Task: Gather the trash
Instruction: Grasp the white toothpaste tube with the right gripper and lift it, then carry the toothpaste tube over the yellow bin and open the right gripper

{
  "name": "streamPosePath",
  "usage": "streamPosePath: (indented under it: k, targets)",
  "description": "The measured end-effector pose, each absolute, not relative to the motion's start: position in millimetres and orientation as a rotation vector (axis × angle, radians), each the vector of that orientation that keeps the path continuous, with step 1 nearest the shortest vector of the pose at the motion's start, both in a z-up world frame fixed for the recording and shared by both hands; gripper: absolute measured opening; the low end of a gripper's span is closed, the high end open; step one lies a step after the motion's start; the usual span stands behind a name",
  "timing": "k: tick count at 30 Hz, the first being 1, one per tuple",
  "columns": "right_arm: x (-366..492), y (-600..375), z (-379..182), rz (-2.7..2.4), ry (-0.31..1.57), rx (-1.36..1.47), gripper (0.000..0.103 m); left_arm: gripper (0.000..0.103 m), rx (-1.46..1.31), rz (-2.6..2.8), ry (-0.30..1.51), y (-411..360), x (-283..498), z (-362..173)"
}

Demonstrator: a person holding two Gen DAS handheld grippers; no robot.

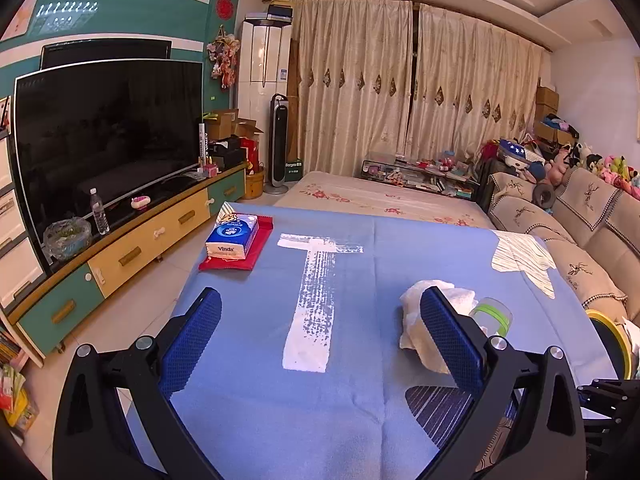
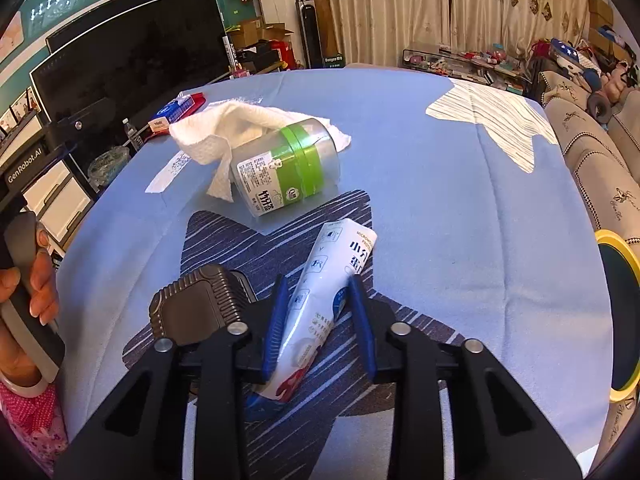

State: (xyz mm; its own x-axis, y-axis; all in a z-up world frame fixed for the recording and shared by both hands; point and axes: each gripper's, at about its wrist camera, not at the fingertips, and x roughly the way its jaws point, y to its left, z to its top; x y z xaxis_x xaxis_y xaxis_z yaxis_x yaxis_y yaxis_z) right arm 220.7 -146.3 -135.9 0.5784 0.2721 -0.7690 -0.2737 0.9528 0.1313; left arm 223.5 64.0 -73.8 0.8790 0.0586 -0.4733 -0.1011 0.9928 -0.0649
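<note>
My right gripper has its blue fingers closed on both sides of a white carton that lies on the blue tablecloth. Just beyond it lies a clear bottle with a green band on its side, with a crumpled white paper towel draped over it. My left gripper is open and empty above the cloth. The paper towel and the bottle lie just behind its right finger.
A yellow-rimmed bin stands off the table's right edge. A brown ribbed case lies left of the carton. A Vinda tissue pack on a red pouch sits far left. A sofa lines the right side, a TV cabinet the left.
</note>
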Motion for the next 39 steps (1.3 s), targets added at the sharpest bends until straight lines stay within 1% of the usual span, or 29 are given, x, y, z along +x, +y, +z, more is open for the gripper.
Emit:
streamPosePath:
  k: [1,2,3,6,13,23,27,34,39]
  targets:
    - [220,-148,-134,0.321,0.892,0.000,0.020,0.098,-0.092,0.083,0.490,65,223,-74]
    - [219,-150,-132,0.323,0.885,0.004,0.013,0.098,-0.094,0.083,0.490,65,223,-74]
    - [217,-153,-130,0.326,0.875,0.012,0.010,0.098,-0.094,0.084,0.489,65,223,-74]
    - [216,-163,-123,0.338,0.858,0.041,0.009,0.098,-0.092,0.083,0.491,65,223,-74]
    - [207,-196,-99,0.310,0.787,0.053,0.009,0.098,-0.079,0.073,0.490,62,222,-75]
    - [211,-327,-84,0.038,0.726,0.114,0.009,0.098,-0.068,0.055,0.484,57,222,-76]
    - [217,-375,-90,-0.062,0.716,0.126,0.010,0.098,-0.065,0.047,0.483,55,223,-78]
    - [237,-437,-121,-0.179,0.760,0.129,0.011,0.098,-0.039,0.020,0.469,46,223,-80]
    - [253,-467,-146,-0.235,0.803,0.145,0.016,0.098,-0.001,-0.011,0.449,36,220,-80]
